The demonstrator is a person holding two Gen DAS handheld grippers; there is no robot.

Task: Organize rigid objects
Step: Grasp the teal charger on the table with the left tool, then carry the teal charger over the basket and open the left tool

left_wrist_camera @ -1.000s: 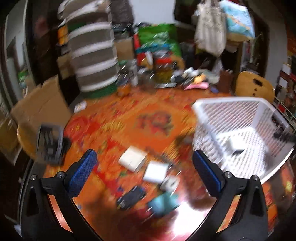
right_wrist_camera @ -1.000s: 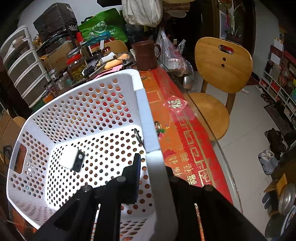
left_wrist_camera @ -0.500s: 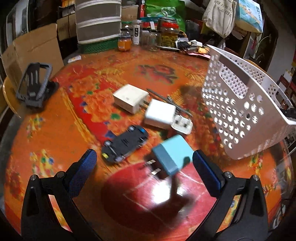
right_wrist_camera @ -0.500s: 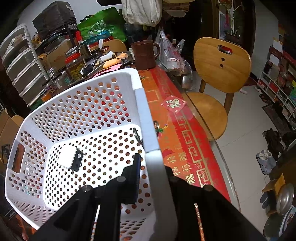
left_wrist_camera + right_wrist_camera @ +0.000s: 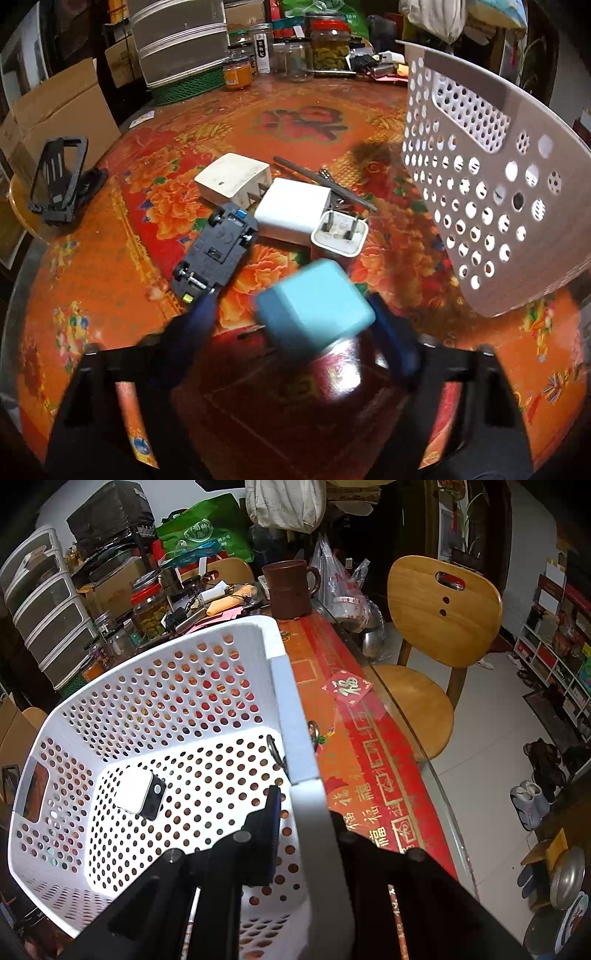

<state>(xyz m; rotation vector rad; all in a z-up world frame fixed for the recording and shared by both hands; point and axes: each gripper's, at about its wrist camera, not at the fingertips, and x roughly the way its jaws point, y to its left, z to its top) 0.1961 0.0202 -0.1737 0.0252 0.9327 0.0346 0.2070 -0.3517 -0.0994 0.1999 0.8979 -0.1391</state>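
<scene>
In the left wrist view my left gripper (image 5: 295,325) straddles a blue charger block (image 5: 314,306) on the round table; its blurred blue pads stand on either side of the block with gaps showing. Beyond it lie an upturned toy car (image 5: 216,254), two white adapters (image 5: 232,177) (image 5: 291,210), a small white plug (image 5: 340,234) and a thin rod (image 5: 325,182). The tilted white basket (image 5: 480,206) stands at right. In the right wrist view my right gripper (image 5: 303,830) is shut on the basket's rim (image 5: 295,731). A white adapter (image 5: 138,792) lies inside the basket.
A black phone stand (image 5: 59,177) sits at the table's left edge. Jars (image 5: 328,48), drawers (image 5: 177,40) and a green basket crowd the table's far side. A wooden chair (image 5: 439,627) and a brown mug (image 5: 290,589) are to the right of the basket.
My left gripper has dropped low and forward over the table to the blue charger, and its fingers have narrowed around it. The right gripper keeps hold of the tilted basket.
</scene>
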